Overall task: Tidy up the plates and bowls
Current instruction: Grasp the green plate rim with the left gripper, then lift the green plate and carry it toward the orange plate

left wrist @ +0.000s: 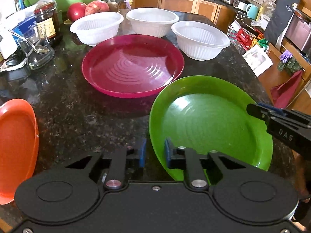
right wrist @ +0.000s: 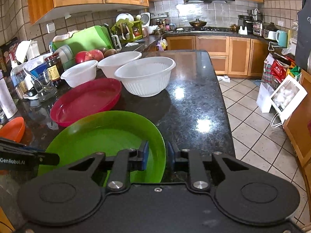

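A green plate (left wrist: 210, 122) lies on the dark granite counter (left wrist: 87, 116), near its front. My left gripper (left wrist: 155, 152) straddles the plate's left rim, jaws narrowly apart, not pressing. My right gripper (right wrist: 157, 155) straddles the plate's right rim (right wrist: 162, 147) the same way, pads a little off it. A magenta plate (left wrist: 132, 66) lies behind the green one. Three white ribbed bowls (left wrist: 97, 29) (left wrist: 152, 21) (left wrist: 200, 38) stand in a row behind that. An orange plate (left wrist: 17, 145) lies at the far left. The green plate also shows in the right wrist view (right wrist: 101, 136).
Jars, a glass with a spoon (left wrist: 37, 48), apples (left wrist: 85, 8) and a green cutting board (right wrist: 85, 38) crowd the counter's left side. The counter's right edge (right wrist: 223, 101) drops to a tiled floor with bags (right wrist: 279, 71). Cabinets and a stove stand behind.
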